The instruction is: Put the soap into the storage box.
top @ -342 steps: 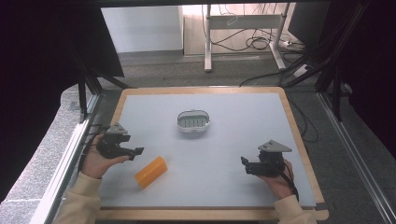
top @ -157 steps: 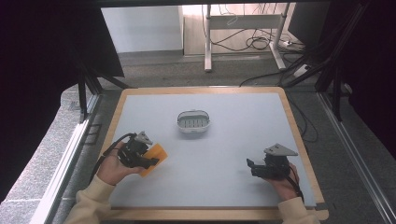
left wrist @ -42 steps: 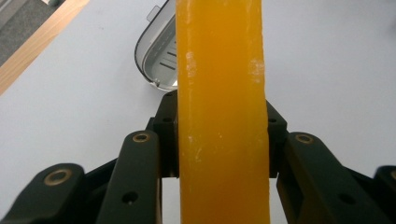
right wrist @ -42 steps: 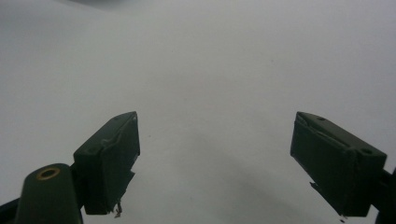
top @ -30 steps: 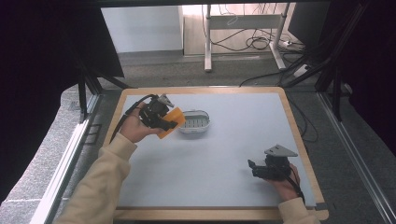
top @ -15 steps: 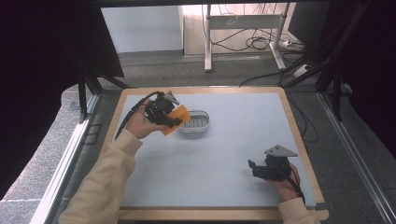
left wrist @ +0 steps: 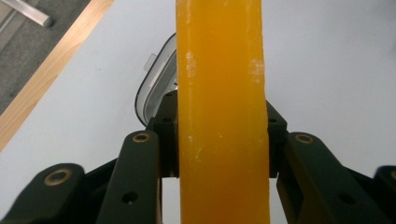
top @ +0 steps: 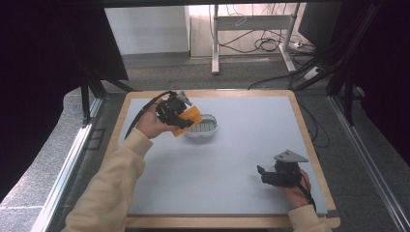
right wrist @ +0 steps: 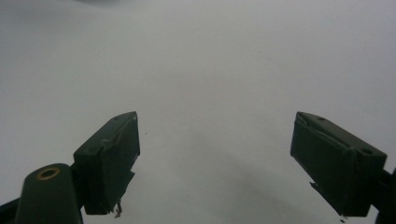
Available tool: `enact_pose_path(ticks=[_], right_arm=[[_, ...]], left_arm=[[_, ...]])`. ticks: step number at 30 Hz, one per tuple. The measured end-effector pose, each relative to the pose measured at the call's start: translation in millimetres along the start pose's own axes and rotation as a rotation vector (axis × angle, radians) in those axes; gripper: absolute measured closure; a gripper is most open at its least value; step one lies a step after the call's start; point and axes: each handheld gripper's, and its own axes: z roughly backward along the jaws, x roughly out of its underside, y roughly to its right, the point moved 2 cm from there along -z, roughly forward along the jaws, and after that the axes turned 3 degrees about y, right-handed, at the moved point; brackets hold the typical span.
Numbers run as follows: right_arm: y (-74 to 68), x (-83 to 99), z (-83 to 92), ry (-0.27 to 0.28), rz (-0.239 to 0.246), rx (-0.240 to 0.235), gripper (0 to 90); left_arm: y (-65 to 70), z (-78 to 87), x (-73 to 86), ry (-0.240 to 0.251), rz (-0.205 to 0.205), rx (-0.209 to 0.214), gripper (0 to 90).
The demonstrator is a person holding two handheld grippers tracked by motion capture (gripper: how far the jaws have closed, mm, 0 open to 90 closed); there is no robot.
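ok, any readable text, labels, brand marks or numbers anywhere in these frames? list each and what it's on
None: no readable text in any view.
Orange block: plain surface, no print, clamped in the left gripper.
Oval dish: ridged inside, no marking legible.
Right gripper: black jaws and grey plate, no label visible.
Table: plain white top, wood rim, no marks.

- The left gripper (top: 183, 122) has picked the orange block (top: 188, 119) up off the tabletop (top: 251, 145) and carried it to the dish's (top: 205, 128) near-left rim.
- The left arm has reached out forward.
- The right gripper (top: 265, 174) has settled slightly nearer the front edge.
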Motion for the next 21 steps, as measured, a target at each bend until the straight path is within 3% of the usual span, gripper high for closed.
enact_pose_path(ticks=[14, 17, 21], right_arm=[[0.9, 0.2, 0.6, 0.003, -0.002, 0.001, 16.1], [0.4, 0.2, 1.0, 0.001, -0.001, 0.0, 16.1], [0.4, 0.2, 1.1, 0.001, -0.002, -0.001, 16.1]], left_arm=[[0.5, -12.6, -14.7, -0.003, -0.033, 0.02, 61.8], [-1.1, -15.4, -16.3, -0.012, -0.057, 0.015, 61.8], [-5.4, -20.2, -18.0, -0.016, -0.049, 0.007, 61.8]])
